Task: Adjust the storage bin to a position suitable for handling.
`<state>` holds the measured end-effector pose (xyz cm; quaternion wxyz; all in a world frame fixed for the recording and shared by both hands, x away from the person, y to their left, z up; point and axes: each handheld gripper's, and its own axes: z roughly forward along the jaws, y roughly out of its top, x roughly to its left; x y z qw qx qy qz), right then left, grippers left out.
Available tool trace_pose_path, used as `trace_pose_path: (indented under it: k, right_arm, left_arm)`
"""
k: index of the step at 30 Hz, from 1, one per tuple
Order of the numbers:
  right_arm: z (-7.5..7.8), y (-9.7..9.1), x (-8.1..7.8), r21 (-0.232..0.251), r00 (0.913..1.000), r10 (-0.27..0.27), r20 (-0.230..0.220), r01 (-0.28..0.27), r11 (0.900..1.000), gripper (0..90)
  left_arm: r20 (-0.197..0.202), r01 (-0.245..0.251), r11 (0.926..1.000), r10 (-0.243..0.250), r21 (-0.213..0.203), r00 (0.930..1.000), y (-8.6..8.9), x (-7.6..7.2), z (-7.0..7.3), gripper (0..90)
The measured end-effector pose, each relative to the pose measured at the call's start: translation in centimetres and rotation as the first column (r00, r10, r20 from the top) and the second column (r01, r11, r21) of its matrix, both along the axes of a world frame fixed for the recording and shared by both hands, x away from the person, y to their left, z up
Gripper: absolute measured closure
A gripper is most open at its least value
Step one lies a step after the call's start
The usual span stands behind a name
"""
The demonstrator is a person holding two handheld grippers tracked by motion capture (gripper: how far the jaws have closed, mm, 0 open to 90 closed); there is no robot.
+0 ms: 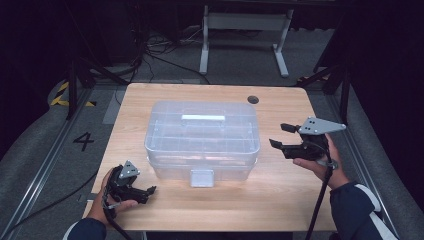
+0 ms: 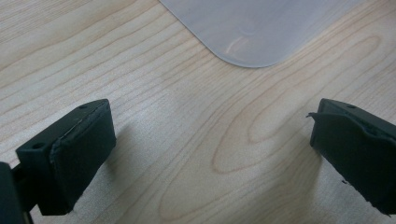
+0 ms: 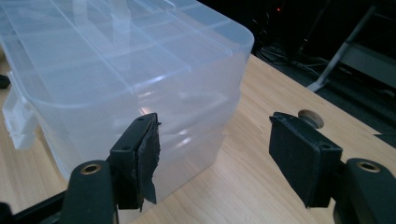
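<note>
A clear plastic storage box with a white handle and a front latch stands in the middle of the wooden table. My left gripper rests low on the table at the box's front left corner, open, nothing between its jaws. In the left gripper view the box's rounded corner lies ahead of the open gripper. My right gripper is held above the table to the right of the box, open and pointing at its side. In the right gripper view the box sits just beyond the gripper, apart from it.
A round cable hole sits in the table's far right part, seen also as the hole past my right jaw. Beyond the table stand a white frame and floor cables. Bare wood lies right of and in front of the box.
</note>
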<state>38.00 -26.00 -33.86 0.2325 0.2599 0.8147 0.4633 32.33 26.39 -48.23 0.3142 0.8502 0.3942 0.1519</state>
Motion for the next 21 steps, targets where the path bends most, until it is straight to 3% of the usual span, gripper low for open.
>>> trace_pose_path:
  k: [6,14,21]
  right_arm:
    - [1.0,1.7,0.8,0.014,0.9998,0.021,0.005,-0.021,0.9997,36.0]
    - [1.6,4.2,1.9,-0.018,0.998,0.063,-0.003,-0.063,0.9979,37.3]
    - [1.9,5.6,2.4,0.003,0.9962,0.087,0.004,-0.087,0.9962,40.2]
  left_arm:
    - [-0.005,-0.004,1.0,0.004,-0.007,1.0,0.0,0.0,0.0,0.5]
    - [-0.004,-0.005,1.0,0.004,-0.007,1.0,0.0,0.0,0.0,0.5]
    - [-0.001,-0.002,1.0,0.002,-0.001,1.0,0.0,0.0,0.0,0.5]
